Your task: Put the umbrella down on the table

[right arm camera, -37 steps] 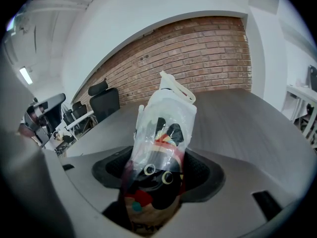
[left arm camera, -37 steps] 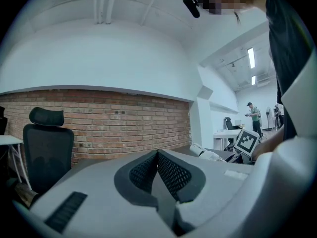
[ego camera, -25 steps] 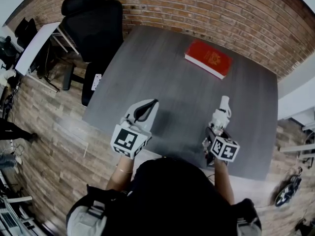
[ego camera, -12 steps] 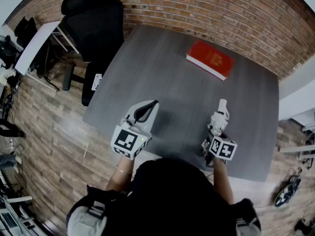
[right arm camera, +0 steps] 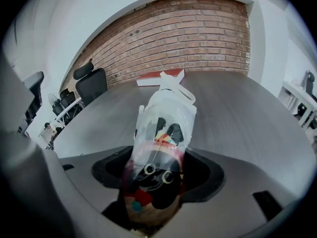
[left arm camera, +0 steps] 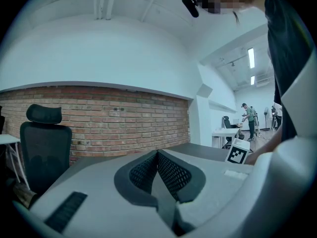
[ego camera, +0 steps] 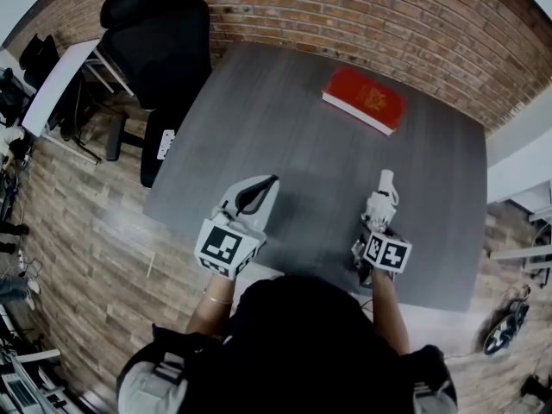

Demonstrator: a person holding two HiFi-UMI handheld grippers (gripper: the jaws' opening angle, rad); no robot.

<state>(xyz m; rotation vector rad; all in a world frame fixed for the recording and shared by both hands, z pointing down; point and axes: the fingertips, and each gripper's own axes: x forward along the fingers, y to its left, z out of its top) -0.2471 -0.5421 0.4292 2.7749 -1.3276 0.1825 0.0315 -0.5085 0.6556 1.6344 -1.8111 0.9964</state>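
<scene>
A red-brown brick wall (ego camera: 362, 15) runs along the far edge of the dark grey rectangular table (ego camera: 285, 136). Brown wood-plank flooring (ego camera: 95, 231) spreads out to the left of the table. The person, in a dark top (ego camera: 293, 343), stands at the table's near edge.

A black high-backed office chair (ego camera: 164, 46) stands off the table's far left corner, close to the wall.

A red hardcover book (ego camera: 363, 99) lies flat on the table near its far edge, a little right of the middle.

The left gripper (ego camera: 269, 182), pale grey with a marker cube at its back, hangs over the table's near left part. It points across the table roughly level. In the left gripper view its black mesh pads (left arm camera: 171, 172) meet in a ridge with nothing between them.

The right gripper (ego camera: 376, 229), also pale grey with a marker cube, is over the table's near right part and tilts down toward the top. Its jaws stand wide and are clamped on the folded umbrella (ego camera: 384, 198).

The umbrella is a compact one in a clear plastic sleeve, with black, red and yellow print showing through (right arm camera: 166, 118). Its thick end sits between the jaws. Its white tip reaches out over the table toward the book, well apart from it. Whether the tip touches the table top cannot be told.
</scene>
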